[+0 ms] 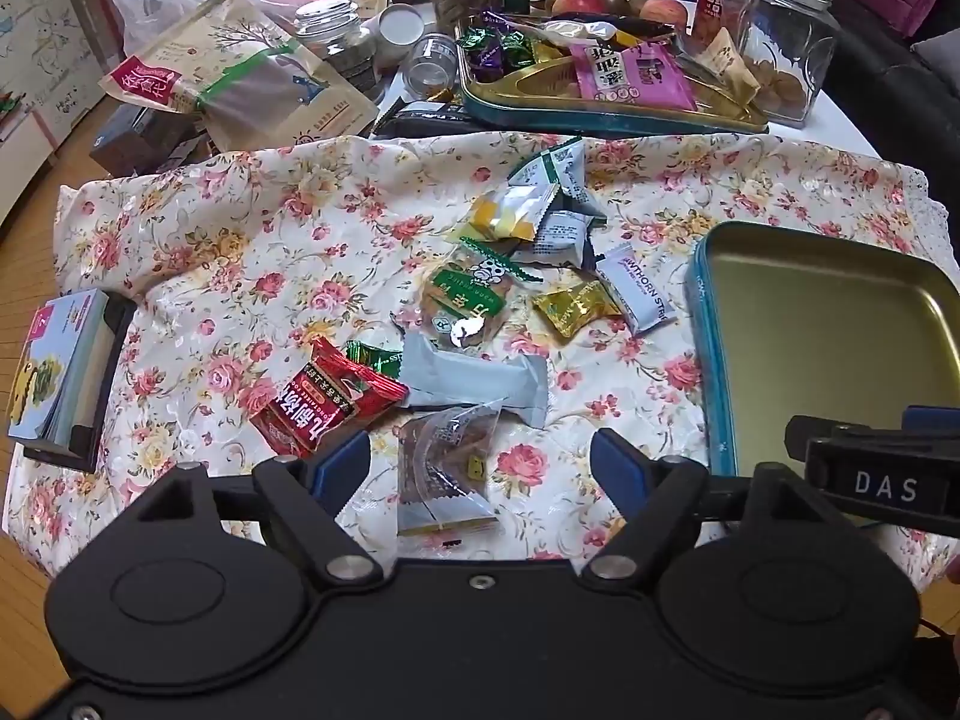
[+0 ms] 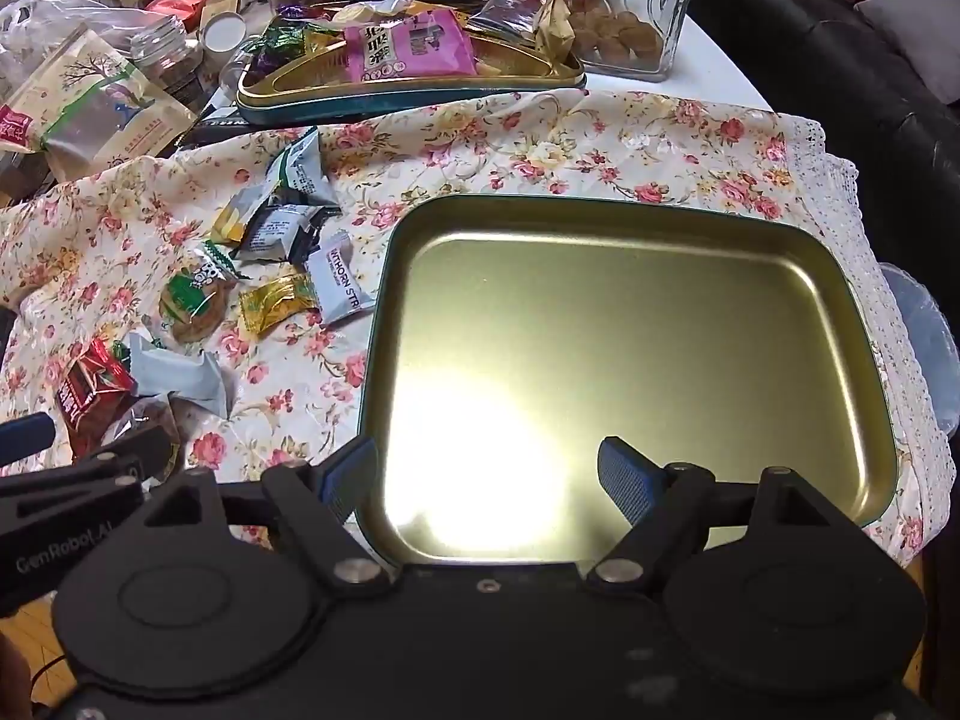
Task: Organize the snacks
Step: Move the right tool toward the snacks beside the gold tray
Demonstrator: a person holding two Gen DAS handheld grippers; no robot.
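Sorting not yet begun. Hovering left gripper (image 1: 480, 462), jaws spread, over clear-wrapped brown snack packet (image 1: 447, 474) on floral-cloth counter (image 1: 240, 252). Holding right gripper (image 2: 489, 474) agape, gripping nothing, over bare gold rectangular tin tray (image 2: 630, 324). Next, probably: lowering, pinching packet, carrying to tray.

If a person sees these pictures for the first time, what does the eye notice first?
First, the big empty gold tin tray on the floral cloth, right of a scatter of wrapped snacks. Behind them stands a crowded second tray beside a glass jar.
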